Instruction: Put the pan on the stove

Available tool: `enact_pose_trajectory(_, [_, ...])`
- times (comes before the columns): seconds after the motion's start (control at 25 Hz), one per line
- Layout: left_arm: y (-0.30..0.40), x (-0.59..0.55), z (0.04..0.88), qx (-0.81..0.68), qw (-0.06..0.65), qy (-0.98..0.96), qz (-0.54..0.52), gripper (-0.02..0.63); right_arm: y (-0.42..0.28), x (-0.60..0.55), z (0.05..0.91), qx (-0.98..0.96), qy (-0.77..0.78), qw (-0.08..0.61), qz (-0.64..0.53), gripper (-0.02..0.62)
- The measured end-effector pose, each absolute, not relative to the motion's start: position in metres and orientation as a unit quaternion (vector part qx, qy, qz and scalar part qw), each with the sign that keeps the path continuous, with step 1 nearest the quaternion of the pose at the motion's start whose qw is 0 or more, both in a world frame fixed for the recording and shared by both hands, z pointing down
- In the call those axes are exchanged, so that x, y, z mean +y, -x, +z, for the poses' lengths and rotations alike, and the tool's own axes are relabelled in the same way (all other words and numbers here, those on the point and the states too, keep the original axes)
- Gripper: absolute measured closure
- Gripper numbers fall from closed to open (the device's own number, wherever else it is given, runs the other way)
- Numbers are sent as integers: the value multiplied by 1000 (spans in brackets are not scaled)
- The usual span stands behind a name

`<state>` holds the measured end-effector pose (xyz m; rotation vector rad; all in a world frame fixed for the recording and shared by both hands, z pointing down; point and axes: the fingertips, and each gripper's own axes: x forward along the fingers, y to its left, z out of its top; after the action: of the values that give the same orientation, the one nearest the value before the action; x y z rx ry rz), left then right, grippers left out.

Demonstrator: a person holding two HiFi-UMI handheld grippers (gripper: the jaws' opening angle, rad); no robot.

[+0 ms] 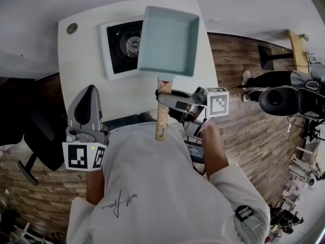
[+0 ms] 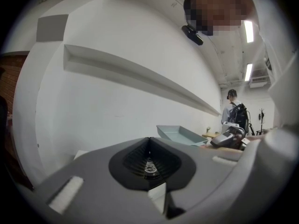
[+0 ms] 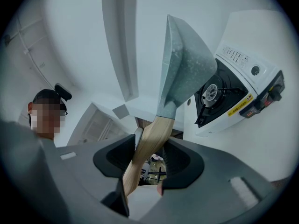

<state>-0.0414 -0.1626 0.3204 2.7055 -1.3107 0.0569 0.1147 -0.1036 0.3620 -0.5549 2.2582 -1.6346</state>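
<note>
Desk (image 1: 81, 60) and stove (image 1: 119, 44) lie ahead of the right tongs (image 3: 149, 160), clamped on the pan handle (image 3: 145, 146); centring and lowering likely follow. Left tongs (image 2: 149, 150) closed, empty.

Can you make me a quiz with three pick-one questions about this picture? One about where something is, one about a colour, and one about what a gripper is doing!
1. Where does the stove sit?
A on the floor
B on the white table
C on a chair

2. What colour is the pan?
A red
B pale blue-green
C black

3. What is the right hand-held gripper doing?
A shut on the pan's wooden handle
B open and empty
C holding a cup

Answers:
1 B, the head view shows the stove resting on the white table.
2 B, the pan's whole tray is pale blue-green.
3 A, the right gripper view shows its jaws squeezing the wooden handle.
</note>
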Motion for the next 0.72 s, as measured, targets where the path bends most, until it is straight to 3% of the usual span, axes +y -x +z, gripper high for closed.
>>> enact_pose_trajectory(0.72, [48, -172, 322, -446, 72, -891, 32, 603, -102, -115, 375, 788, 167, 111, -582, 419])
